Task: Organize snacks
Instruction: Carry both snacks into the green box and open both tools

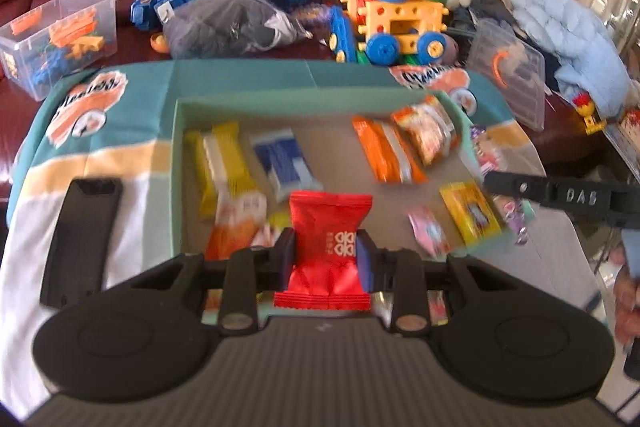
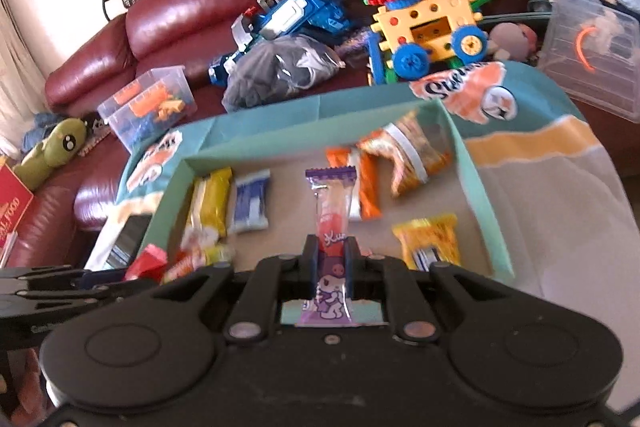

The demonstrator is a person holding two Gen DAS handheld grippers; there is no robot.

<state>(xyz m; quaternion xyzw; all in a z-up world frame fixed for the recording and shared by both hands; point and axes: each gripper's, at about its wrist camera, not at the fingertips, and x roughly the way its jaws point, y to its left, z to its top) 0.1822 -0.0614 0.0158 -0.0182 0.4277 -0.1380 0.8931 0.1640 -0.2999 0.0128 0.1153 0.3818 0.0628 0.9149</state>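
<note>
A shallow teal box (image 1: 248,103) (image 2: 256,155) holds several snack packets: yellow (image 1: 222,163), blue (image 1: 286,159), orange (image 1: 384,151) and others. My left gripper (image 1: 326,247) is shut on a red snack packet (image 1: 328,227) above the box's near edge. My right gripper (image 2: 330,259) is shut on a long purple and pink candy packet (image 2: 332,219), held upright over the box's near side. The right gripper also shows at the right of the left wrist view (image 1: 560,193), and the left gripper at the lower left of the right wrist view (image 2: 60,287).
The box sits on a teal, orange and white cloth (image 1: 92,131). A black phone (image 1: 82,239) lies left of the box. Behind it on the red sofa (image 2: 192,7) are toy vehicles (image 1: 396,19), a clear bin of toys (image 1: 60,39), a clear lidded container (image 1: 508,71) and a blue jacket (image 1: 568,39).
</note>
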